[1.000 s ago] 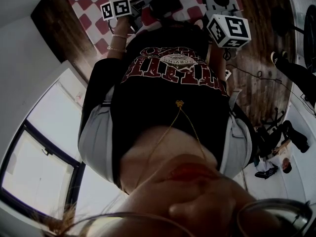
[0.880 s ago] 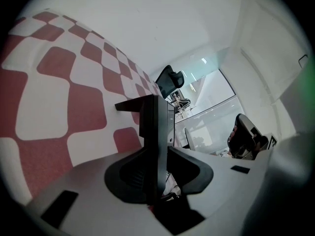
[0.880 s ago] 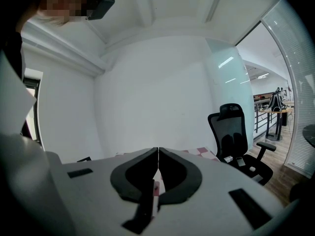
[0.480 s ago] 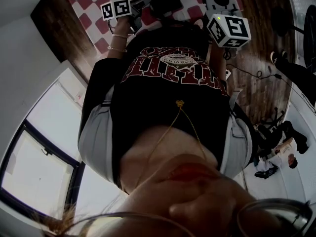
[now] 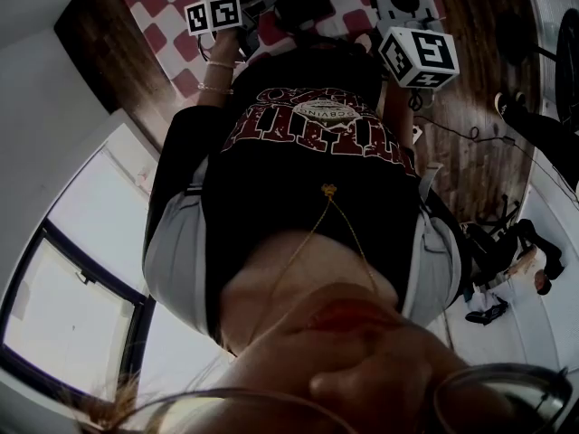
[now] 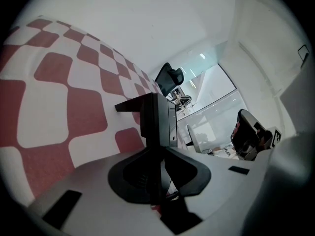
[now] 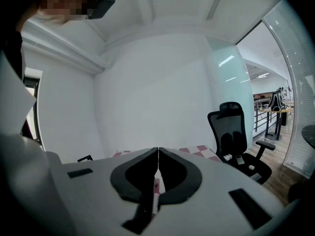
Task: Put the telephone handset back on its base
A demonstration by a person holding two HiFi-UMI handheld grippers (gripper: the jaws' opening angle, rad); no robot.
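Your left claw is partly closed and clamped on the black handset. The handset stands upright between the two jaws, held above the red-and-white checked desk. Your right claw has its jaws brought together with nothing between them. Only a sliver of the checked cloth shows through the slit, and a black office chair stands beyond the desk edge.
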